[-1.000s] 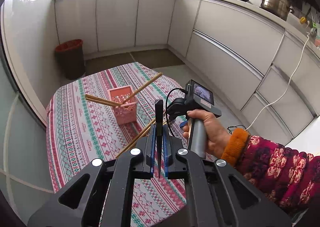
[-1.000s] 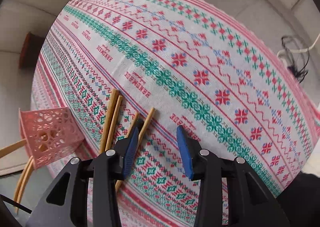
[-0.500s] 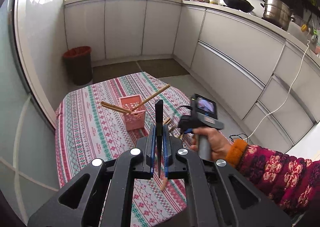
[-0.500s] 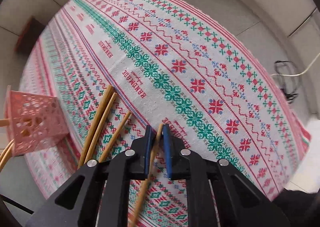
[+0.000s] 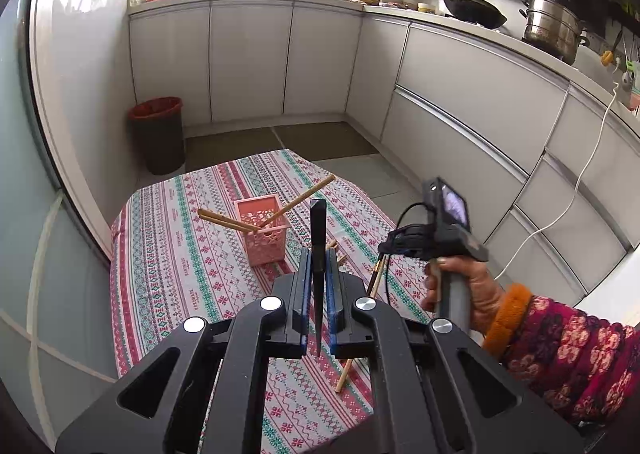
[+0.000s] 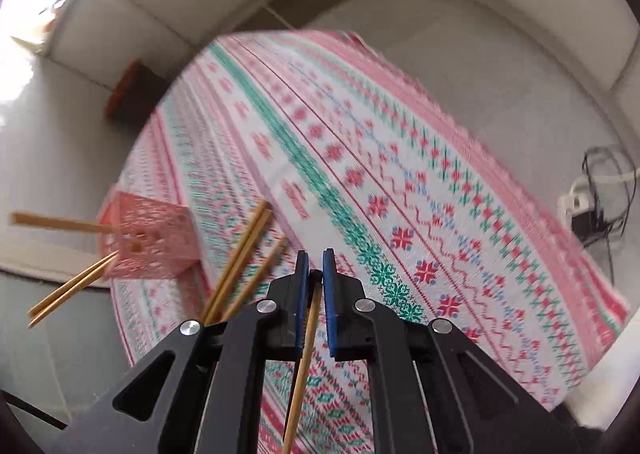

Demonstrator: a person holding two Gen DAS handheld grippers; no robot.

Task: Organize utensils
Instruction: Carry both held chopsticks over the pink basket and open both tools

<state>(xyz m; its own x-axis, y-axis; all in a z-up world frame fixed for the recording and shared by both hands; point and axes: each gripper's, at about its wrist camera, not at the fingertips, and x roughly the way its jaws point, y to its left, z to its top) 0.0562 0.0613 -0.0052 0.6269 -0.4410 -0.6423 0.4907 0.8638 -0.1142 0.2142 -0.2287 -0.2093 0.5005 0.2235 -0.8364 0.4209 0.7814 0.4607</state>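
While the right gripper (image 6: 316,278) sits at the bottom centre of its own view, its blue pads are pinched tight on one wooden chopstick (image 6: 302,366), which runs down from between the pads toward the lower edge of the frame, tilted a bit left. So that one's off the cloth and properly held. Just to the left of it, three more loose chopsticks (image 6: 244,254) lie on the tablecloth (image 6: 400,181), fanned out and pointing up-right. Further left, at the middle-left edge, there's the pink basket (image 6: 156,242) with perforated sides, and a few chopsticks already stuck in it, poking out toward the left edge.

Over in the left wrist view, the left gripper (image 5: 318,282) is at lower centre and it's clamped shut too, on a thin dark stick (image 5: 318,238) standing straight up between the pads, can't tell what it is exactly. Same pink basket shows just up-left of it, near the middle of the frame, with chopsticks leaning out both ways. A hand (image 5: 460,290) at the right, in a patterned red sleeve (image 5: 568,354) with an orange cuff, grips the other tool's handle.

Background stuff: white cabinets (image 5: 248,61) across the top, red-rimmed bin (image 5: 158,133) at the left, wok (image 5: 472,7) and steel pot (image 5: 554,27) upper right.
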